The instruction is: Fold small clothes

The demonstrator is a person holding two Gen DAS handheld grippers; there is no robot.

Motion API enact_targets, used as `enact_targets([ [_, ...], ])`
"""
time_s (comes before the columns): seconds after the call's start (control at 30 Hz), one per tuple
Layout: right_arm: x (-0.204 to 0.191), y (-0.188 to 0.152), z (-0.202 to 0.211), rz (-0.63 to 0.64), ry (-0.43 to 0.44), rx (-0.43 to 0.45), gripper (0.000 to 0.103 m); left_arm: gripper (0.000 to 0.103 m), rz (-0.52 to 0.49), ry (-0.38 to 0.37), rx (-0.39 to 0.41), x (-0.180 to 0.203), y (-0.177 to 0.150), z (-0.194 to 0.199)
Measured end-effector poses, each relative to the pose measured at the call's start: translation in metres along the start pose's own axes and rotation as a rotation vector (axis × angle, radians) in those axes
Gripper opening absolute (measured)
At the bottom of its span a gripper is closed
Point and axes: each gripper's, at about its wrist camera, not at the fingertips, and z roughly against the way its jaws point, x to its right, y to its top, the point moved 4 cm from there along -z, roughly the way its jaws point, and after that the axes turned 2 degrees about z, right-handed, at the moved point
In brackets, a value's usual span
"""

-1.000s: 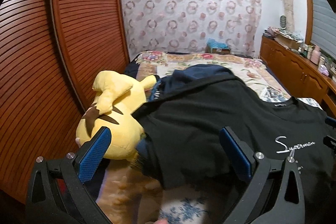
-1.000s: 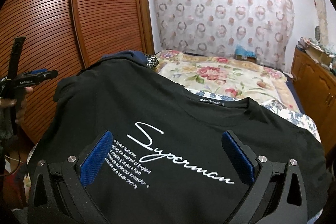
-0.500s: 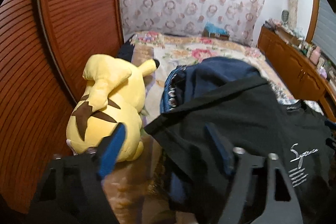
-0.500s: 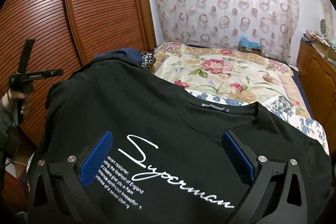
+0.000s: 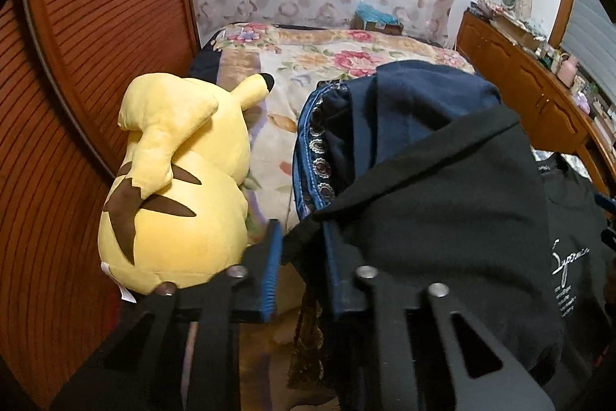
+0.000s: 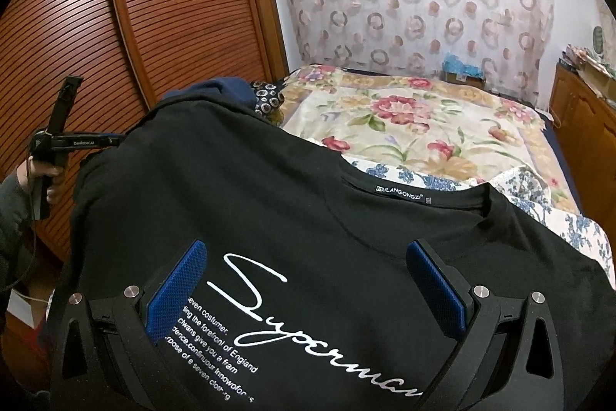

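A: Left gripper [image 5: 300,257]?

B: I see its 2 ribbed blue pads pinched on the sleeve edge of the black T-shirt [image 5: 442,218]. Matte knit, lying over a navy garment [image 5: 415,103] with paisley trim, on the floral bedspread [image 5: 308,56].

A: Right gripper [image 6: 308,291]?

B: Jaws wide apart, nothing between them, hovering over the shirt's white script print [image 6: 269,299]. Fuzzy yellow plush toy [image 5: 173,180] just beside the left one.

T-shirt [image 6: 308,218] on bed [image 6: 423,126]; plush toy [image 5: 173,187] left of it.
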Motion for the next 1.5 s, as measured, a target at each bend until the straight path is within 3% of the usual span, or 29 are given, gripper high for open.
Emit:
enact_targets([
  [0.1,0.0,0.001,0.002,-0.005,-0.001,0.005,0.103,0.003,0.002,-0.01,-0.003,-0.002,0.005,0.001],
  [0.37,0.003,-0.004,0.01,-0.021,-0.008,0.016,0.103,0.003,-0.034,-0.048,0.088,0.026,0.021,0.052],
  [0.67,0.003,-0.004,0.028,-0.032,-0.025,0.051,0.103,0.002,-0.185,-0.19,0.151,0.123,0.053,0.102],
  [0.83,0.006,-0.01,0.033,-0.045,-0.039,0.065,0.103,0.003,-0.25,-0.299,0.139,0.183,0.064,0.104],
  [1.03,0.003,-0.014,0.036,-0.054,-0.048,0.071,0.103,0.004,-0.283,-0.317,0.097,0.221,0.068,0.085],
  [1.07,0.004,-0.014,0.037,-0.057,-0.048,0.07,0.103,0.006,-0.28,-0.325,0.091,0.223,0.069,0.081],
  [1.13,0.005,-0.014,0.038,-0.061,-0.052,0.064,0.103,0.025,-0.276,-0.34,0.099,0.225,0.067,0.081],
  [1.23,0.005,-0.018,0.037,-0.071,-0.058,0.056,0.103,0.038,-0.276,-0.333,0.124,0.225,0.064,0.088],
  [1.37,0.005,-0.016,0.034,-0.081,-0.064,0.048,0.103,0.041,-0.264,-0.305,0.136,0.219,0.058,0.09],
  [1.5,0.004,-0.013,0.033,-0.081,-0.055,0.049,0.103,0.065,-0.239,-0.276,0.15,0.206,0.045,0.088],
])
